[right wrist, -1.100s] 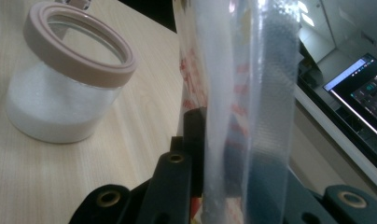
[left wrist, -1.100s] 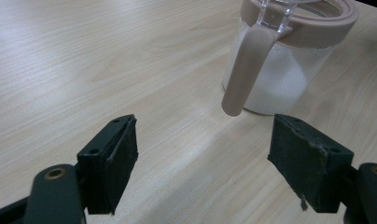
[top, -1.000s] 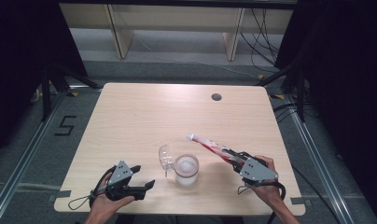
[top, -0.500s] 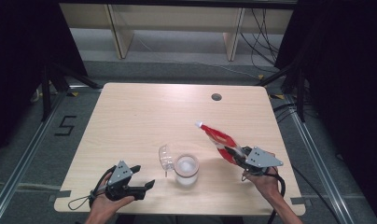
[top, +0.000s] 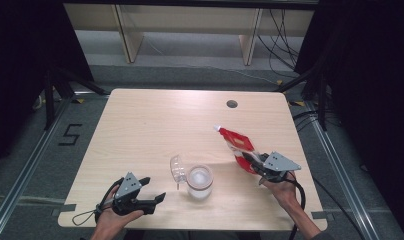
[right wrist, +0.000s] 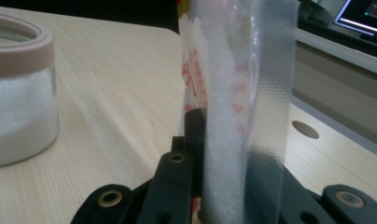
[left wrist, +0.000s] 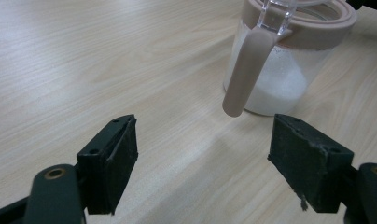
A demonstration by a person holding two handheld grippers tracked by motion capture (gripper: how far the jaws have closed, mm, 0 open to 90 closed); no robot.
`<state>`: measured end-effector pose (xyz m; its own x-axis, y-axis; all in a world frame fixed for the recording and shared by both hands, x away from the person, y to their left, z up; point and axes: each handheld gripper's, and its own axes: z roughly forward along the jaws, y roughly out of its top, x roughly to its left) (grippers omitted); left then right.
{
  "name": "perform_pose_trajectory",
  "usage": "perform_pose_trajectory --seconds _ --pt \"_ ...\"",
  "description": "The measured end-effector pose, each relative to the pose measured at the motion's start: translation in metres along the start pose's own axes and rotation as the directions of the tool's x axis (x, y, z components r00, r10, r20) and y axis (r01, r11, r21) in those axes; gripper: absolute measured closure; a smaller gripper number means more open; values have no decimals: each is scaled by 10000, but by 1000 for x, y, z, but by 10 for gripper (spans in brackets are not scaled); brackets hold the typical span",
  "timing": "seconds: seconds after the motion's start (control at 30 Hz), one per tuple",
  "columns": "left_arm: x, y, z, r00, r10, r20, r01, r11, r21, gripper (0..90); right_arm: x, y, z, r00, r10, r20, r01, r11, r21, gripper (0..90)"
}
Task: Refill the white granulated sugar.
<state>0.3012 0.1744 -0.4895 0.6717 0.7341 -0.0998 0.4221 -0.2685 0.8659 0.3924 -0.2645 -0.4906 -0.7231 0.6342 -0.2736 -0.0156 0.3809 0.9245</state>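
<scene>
Lower left, the left gripper point(top: 149, 192) rests with jaws spread wide, nothing between them. At centre sits the clear glass jar of white powder point(top: 199, 182), pink-rimmed, lid flipped up. Lower right, the right gripper point(top: 254, 163) is clamped tight on the red-and-clear plastic pouch point(top: 236, 142).

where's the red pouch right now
In the high view the red pouch is on the table's right side, clamped in the right gripper, up and right of the jar.
</scene>
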Motion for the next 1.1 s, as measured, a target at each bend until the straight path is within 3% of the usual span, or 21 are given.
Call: perform_pose_trajectory --seconds 0.07,0.3,0.4,0.53,0.57,0.63,0.7,0.83,0.87,0.97,1.0,1.1 --pt "0 0 0 10000 17 25 -17 10000 12 229 0 -2 -1 9998 185 49 -184 9997 -144 850" --pt "0 0 0 10000 21 9 -21 10000 2 229 -1 -7 -5 9997 172 188 -167 9996 -245 849" --pt "-1 0 0 10000 28 24 -28 10000 -17 230 0 -7 -6 9996 247 114 -247 9997 -2 847" --pt "-1 0 0 10000 -95 25 95 9999 -45 230 -2 -7 -8 9996 -172 241 174 9998 -107 845" --pt "0 0 0 10000 61 30 -61 10000 -21 230 0 -7 -8 9996 84 265 -84 10000 7 845" --pt "-1 0 0 10000 -25 16 26 10000 -48 229 -1 -7 -9 9994 -42 348 43 10000 -9 842" --pt "-1 0 0 10000 -58 15 58 10000 -42 229 0 -7 -12 9995 237 204 -241 9994 232 839" --pt "0 0 -1 10000 61 29 -61 10000 -36 230 -3 -8 -14 9994 39 348 -44 9999 144 832" --pt "0 0 -1 10000 -24 -56 24 10000 -28 229 -2 -9 -17 9991 318 284 -326 9990 303 832" --pt "0 0 0 10000 -1 0 1 10000 -15 230 -4 -11 -20 9993 63 359 -73 9995 293 831" --pt "0 0 0 10000 -22 5 22 10000 -63 230 -3 -12 -21 9988 292 400 -304 9991 306 830" --pt "-1 0 0 10000 -22 -10 22 10000 -24 230 -4 -14 -23 9982 320 501 -335 9990 296 824"
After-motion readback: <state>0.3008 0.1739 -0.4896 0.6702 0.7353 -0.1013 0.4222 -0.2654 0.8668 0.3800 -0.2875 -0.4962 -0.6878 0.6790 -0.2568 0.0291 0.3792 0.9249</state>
